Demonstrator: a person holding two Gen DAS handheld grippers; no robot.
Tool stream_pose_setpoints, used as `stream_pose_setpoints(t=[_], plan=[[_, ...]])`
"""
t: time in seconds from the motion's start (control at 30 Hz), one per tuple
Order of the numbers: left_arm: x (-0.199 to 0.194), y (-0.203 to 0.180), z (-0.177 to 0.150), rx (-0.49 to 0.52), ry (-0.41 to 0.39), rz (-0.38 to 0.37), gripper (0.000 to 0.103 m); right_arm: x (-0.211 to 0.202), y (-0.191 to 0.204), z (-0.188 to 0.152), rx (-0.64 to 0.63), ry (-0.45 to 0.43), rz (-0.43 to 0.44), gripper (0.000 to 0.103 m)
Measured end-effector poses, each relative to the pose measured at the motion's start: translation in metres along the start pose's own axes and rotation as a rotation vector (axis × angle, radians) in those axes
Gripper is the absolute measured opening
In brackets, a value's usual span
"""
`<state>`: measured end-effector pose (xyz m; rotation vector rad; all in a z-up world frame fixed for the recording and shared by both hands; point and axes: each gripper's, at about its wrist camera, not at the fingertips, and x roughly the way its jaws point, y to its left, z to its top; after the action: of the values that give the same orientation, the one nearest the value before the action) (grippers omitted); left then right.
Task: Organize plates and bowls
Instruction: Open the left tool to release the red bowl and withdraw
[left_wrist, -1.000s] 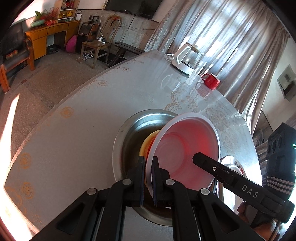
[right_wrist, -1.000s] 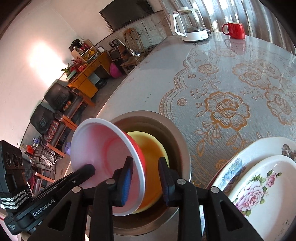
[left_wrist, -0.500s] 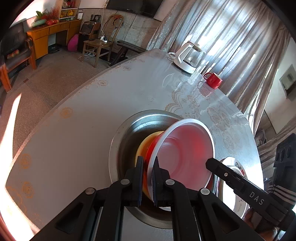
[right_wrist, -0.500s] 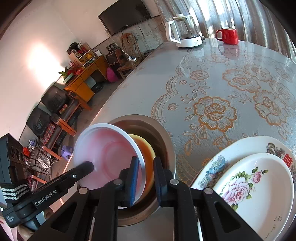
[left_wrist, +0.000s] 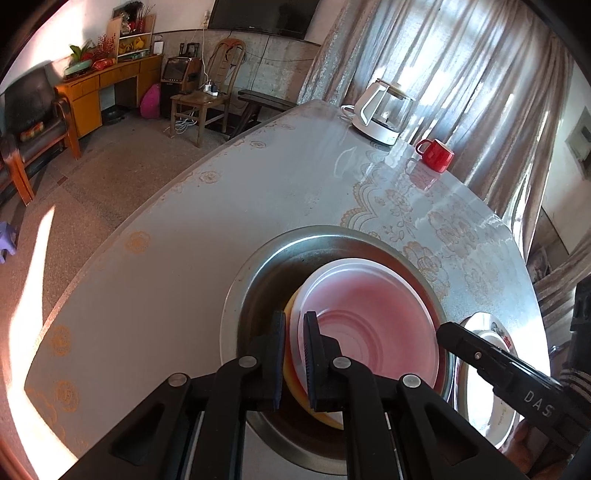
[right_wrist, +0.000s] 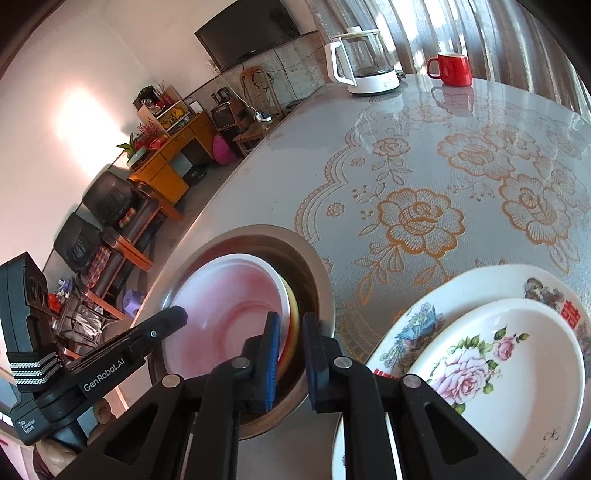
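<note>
Both grippers pinch opposite rims of a pink-and-white plastic bowl (left_wrist: 373, 325), the left gripper (left_wrist: 294, 354) and right gripper (right_wrist: 289, 354) each with jaws nearly closed. The bowl sits nested on a yellow bowl (right_wrist: 293, 325) inside a steel basin (left_wrist: 255, 280), beside stacked floral plates (right_wrist: 509, 354).

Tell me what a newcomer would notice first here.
The red bowl with its white rim stands out, nested on a yellow bowl inside the steel basin; the left hand-held gripper straddles its near rim. Beside the basin, two stacked floral plates lie at the table's near edge. Far across the table, a red mug stands beside a glass kettle.
</note>
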<state>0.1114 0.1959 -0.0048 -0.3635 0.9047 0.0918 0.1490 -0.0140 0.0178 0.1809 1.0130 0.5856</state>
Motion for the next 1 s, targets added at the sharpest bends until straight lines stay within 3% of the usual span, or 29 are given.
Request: stream_pose_setpoints(t=[0.13,0.63,1.0], plan=[[0.003,0.0,-0.004,0.027,-0.001,0.028,0.009,0.003,0.001,-0.001,-0.002,0.012,0.012,0.013],[0.007,-0.008,-0.011,0.091,-0.035,0.082,0.01,0.018,0.025,-0.001,-0.118,0.019,-0.073,0.016],[0.004,-0.012,-0.019,0.129,-0.056,0.106,0.011,0.019,0.025,-0.006,-0.142,-0.021,-0.095,0.017]])
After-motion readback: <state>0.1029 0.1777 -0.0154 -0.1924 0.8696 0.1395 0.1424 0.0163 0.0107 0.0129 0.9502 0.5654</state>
